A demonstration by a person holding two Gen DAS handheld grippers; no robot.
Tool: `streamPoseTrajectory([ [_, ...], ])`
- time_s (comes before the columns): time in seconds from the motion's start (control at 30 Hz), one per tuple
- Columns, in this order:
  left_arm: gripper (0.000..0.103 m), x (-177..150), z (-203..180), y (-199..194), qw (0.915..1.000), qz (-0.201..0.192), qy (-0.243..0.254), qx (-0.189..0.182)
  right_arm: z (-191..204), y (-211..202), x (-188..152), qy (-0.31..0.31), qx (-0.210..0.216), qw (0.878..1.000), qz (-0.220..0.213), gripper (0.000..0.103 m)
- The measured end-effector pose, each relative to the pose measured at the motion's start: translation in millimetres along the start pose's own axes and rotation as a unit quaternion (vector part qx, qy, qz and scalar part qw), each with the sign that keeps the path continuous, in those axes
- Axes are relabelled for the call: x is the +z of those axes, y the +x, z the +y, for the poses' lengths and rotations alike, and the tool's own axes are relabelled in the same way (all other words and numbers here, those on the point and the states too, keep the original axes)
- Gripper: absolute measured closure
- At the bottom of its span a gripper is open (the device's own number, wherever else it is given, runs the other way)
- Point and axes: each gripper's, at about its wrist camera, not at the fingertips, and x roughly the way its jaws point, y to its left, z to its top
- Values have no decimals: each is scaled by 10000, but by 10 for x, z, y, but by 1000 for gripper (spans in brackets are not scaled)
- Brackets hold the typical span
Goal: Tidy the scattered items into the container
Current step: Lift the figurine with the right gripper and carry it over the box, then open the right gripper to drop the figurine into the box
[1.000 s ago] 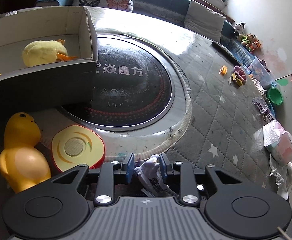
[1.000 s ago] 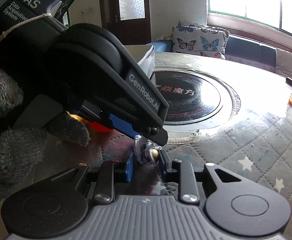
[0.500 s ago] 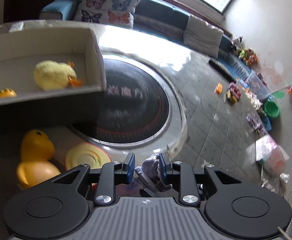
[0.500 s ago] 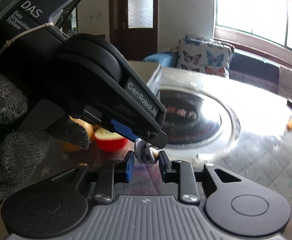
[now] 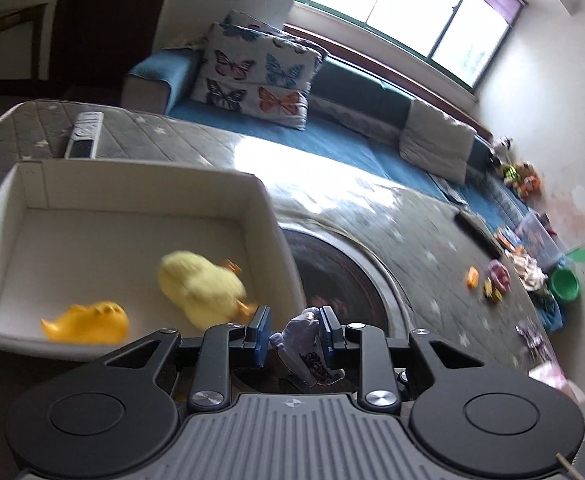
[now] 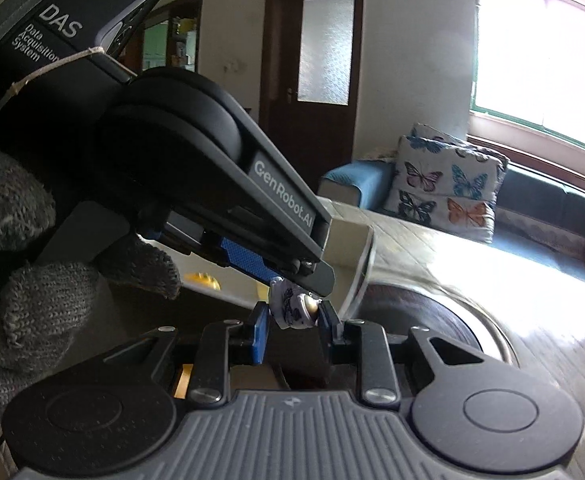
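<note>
My left gripper (image 5: 294, 330) is shut on a small white figurine with dark print (image 5: 306, 344) and holds it raised, just right of the near corner of the white cardboard box (image 5: 268, 208). Inside the box lie a yellow plush duck (image 5: 200, 288) and a small orange-yellow toy (image 5: 88, 322). My right gripper (image 6: 294, 320) is shut on a small blue-and-white round toy with a gold tip (image 6: 292, 306). The left gripper body (image 6: 212, 184) fills the upper left of the right wrist view, and the box corner (image 6: 348, 240) shows behind it.
A dark round inset (image 5: 344, 280) sits mid-table, right of the box. A remote (image 5: 84, 136) lies beyond the box. Small toys (image 5: 488, 280) and a green bowl (image 5: 564, 284) are at the far right edge. A sofa with butterfly cushions (image 5: 256, 72) stands behind.
Both grippers have lifted with their toys and moved toward the box. The yellow duck and the round yellow-red toy on the table have dropped out of the left wrist view.
</note>
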Motion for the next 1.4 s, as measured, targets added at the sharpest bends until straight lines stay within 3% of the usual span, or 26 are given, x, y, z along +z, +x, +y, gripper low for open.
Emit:
streamPoseTrajectory([
  [0.27, 74, 192, 318, 154, 9998, -20, -163, 149, 31, 432, 140, -90, 194, 9998, 46, 78],
  [0.5, 74, 177, 453, 307, 9994, 92, -243, 225, -28, 700, 65, -36, 299, 9993, 233, 78],
  [1.4, 72, 98, 805, -32, 9963, -137, -689, 497, 323, 865, 130, -114, 583, 9981, 191, 77],
])
